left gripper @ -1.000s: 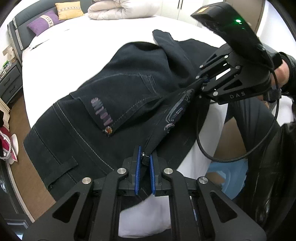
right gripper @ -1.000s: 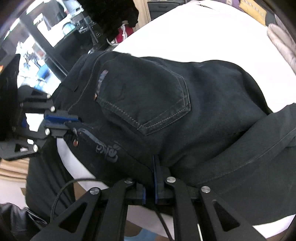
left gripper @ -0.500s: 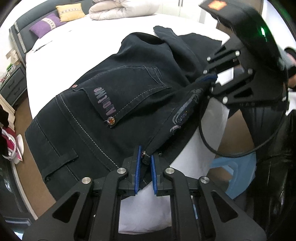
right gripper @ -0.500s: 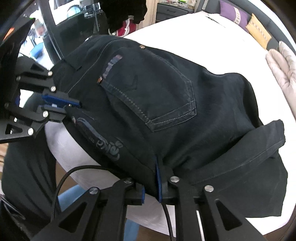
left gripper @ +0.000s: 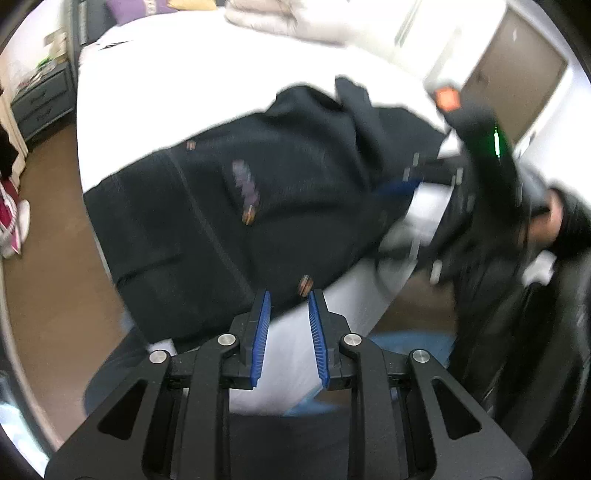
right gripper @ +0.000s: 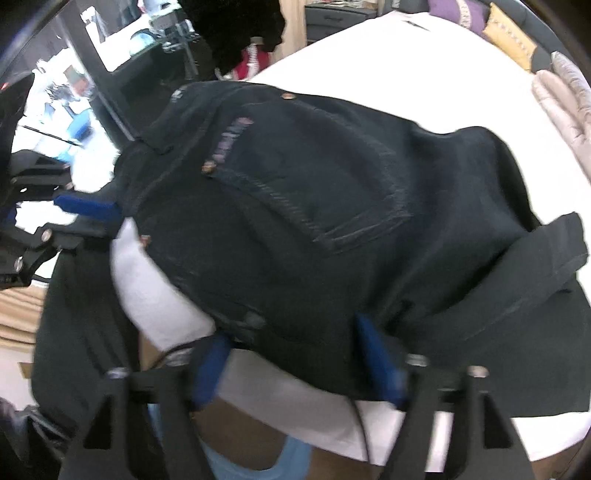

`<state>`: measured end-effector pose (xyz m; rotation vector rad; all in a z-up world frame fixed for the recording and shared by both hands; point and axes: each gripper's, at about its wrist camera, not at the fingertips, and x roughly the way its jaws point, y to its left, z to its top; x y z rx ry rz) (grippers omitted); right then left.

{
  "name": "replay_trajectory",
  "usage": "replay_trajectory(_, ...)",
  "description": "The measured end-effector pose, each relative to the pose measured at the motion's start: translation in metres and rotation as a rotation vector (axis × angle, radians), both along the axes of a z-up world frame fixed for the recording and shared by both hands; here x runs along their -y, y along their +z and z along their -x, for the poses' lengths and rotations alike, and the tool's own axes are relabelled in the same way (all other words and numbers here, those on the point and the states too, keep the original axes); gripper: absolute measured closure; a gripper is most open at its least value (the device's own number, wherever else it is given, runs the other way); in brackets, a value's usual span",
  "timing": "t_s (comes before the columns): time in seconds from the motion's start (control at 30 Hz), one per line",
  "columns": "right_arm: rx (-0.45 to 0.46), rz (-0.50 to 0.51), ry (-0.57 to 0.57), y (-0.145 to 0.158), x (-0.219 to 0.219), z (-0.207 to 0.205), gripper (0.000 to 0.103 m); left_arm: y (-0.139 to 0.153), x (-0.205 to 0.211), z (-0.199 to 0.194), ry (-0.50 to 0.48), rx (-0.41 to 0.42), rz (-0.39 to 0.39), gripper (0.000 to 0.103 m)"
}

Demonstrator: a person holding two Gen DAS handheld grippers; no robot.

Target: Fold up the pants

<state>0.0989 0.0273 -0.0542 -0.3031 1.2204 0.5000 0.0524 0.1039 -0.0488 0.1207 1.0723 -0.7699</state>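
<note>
The dark denim pants [left gripper: 229, 206] lie bunched on the white bed [left gripper: 184, 92], back pocket up, waistband at the near edge; they also show in the right wrist view [right gripper: 332, 221]. My left gripper [left gripper: 287, 306] is open and empty just short of the waistband. My right gripper [right gripper: 291, 332] is open wide at the pants' near edge, holding nothing. It appears blurred in the left wrist view [left gripper: 417, 184]. The left gripper shows in the right wrist view [right gripper: 85, 218].
A pale duvet [left gripper: 295, 18] and pillows [right gripper: 509, 33] lie at the bed's far end. A grey nightstand [left gripper: 40, 99] stands left of the bed. Brown floor [left gripper: 55, 302] and a blue stool [right gripper: 258, 465] are below the near edge.
Both grippers have opened and let go of the waistband. The pants have dropped onto the bed, and both grippers have pulled back slightly.
</note>
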Motion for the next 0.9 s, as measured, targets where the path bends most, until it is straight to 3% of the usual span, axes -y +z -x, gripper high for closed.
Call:
replay_trajectory(0.13,0.021,-0.006,0.018,0.0,-0.005,0.01,0.025,-0.003,0.017,-0.022,0.078,0.001,0.043,0.082)
replay_trajectory(0.23,-0.006,-0.069,-0.024,0.004,0.008,0.008,0.026,-0.009,0.032,-0.041,0.095,-0.012,0.096,0.082)
replay_trajectory(0.3,-0.032,-0.127,-0.059,0.007,0.019,0.002,0.029,-0.017,0.045,-0.053,0.087,-0.018,0.085,0.082)
replay_trajectory(0.4,-0.066,-0.194,-0.109,0.002,0.041,0.013,0.029,-0.042,0.058,-0.067,0.084,-0.042,0.008,0.082)
replay_trajectory(0.5,-0.102,-0.24,-0.155,-0.009,0.047,0.01,0.031,-0.053,0.049,-0.074,0.124,-0.076,0.091,0.083)
replay_trajectory(0.57,-0.107,-0.296,-0.172,-0.003,0.063,0.012,0.031,-0.051,0.047,-0.072,0.141,-0.073,0.09,0.083)
replay_trajectory(0.67,-0.13,-0.449,-0.238,0.012,0.098,0.013,0.031,-0.035,0.055,-0.066,0.149,-0.033,0.056,0.082)
replay_trajectory(0.73,-0.113,-0.525,-0.304,0.024,0.136,0.008,0.031,-0.02,0.063,-0.067,0.146,-0.008,0.091,0.082)
replay_trajectory(0.9,-0.039,-0.66,-0.632,0.031,0.242,-0.01,0.031,-0.003,0.097,-0.088,0.147,0.018,0.146,0.082)
